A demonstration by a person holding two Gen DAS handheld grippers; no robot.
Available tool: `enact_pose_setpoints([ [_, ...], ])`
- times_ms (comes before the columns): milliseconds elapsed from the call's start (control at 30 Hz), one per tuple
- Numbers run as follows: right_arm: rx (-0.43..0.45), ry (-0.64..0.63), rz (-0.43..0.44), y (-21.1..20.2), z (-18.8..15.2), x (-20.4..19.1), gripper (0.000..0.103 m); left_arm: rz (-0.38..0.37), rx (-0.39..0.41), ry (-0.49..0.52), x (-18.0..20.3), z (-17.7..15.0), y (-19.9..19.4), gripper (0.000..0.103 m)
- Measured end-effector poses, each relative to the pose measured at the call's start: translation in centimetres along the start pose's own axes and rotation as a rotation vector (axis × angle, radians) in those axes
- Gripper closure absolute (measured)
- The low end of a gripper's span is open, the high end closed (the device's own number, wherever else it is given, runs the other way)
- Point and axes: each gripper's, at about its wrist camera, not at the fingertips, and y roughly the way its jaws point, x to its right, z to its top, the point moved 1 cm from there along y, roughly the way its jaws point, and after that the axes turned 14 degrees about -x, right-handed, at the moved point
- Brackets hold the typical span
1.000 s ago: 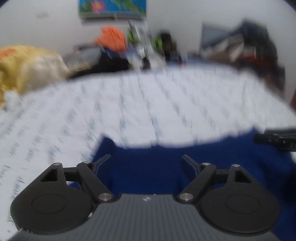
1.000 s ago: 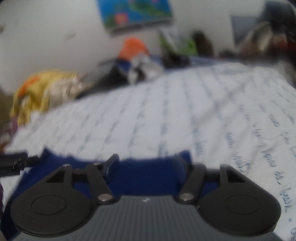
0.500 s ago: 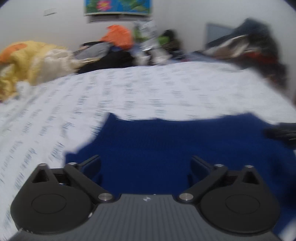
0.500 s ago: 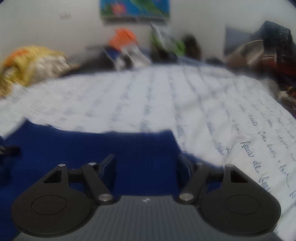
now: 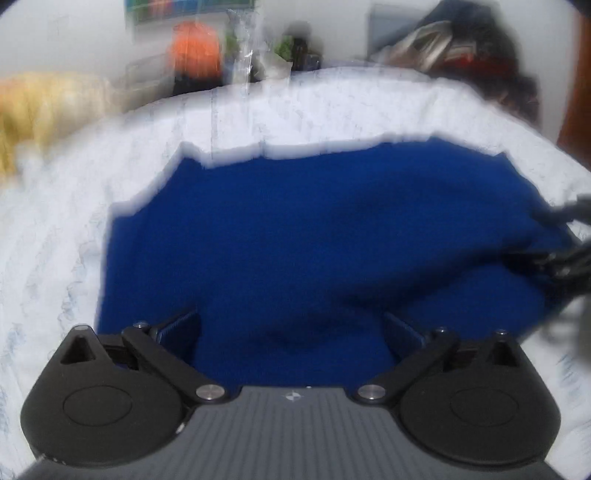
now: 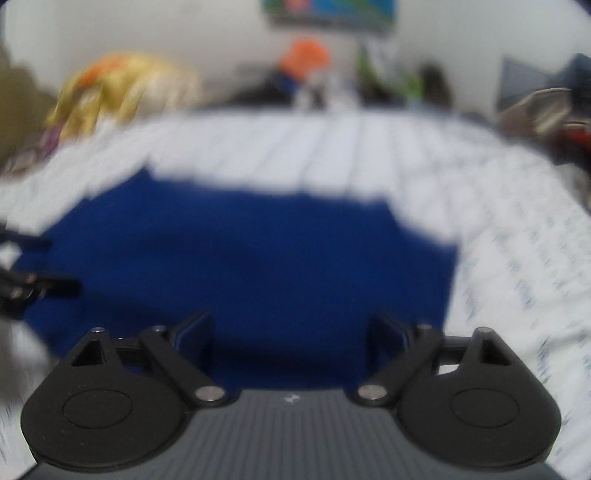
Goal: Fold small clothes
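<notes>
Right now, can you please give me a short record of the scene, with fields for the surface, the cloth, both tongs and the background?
surface: bed with white printed sheet
cloth: blue garment, spread on the sheet
left tongs: wide open, above the garment, gripping nothing
right tongs: opening, above the garment, gripping nothing
background: yellow bundle, orange item, wall picture
</notes>
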Motion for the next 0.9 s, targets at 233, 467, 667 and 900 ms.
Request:
enact_pose_setpoints([
  [233, -0.020, -0.023, 0.006, -0.7, -1.4, -0.7, 0.004, -0.043, -0.048, -0.053, -0.4, -2.2, -1.6, 0.000],
  [467, -0.063, 0.201, 0.097, 0.8, -2.3, 3.4, 0.000, -0.113, -0.049, -0.415, -5.0, -5.1, -5.5, 0.005],
  [667, -0.111, 0.589, 0.392, 3.9, -4.4, 8.8, 0.000, -0.428, -0.030, -0.883, -10.3, -7.5, -4.8, 0.004],
  [900, -0.177, 0.514, 0.435, 11.6, -1.1, 7.5, 0.096, -0.351, -0.125, -0.878, -11.2, -5.1, -2.6, 0.097],
])
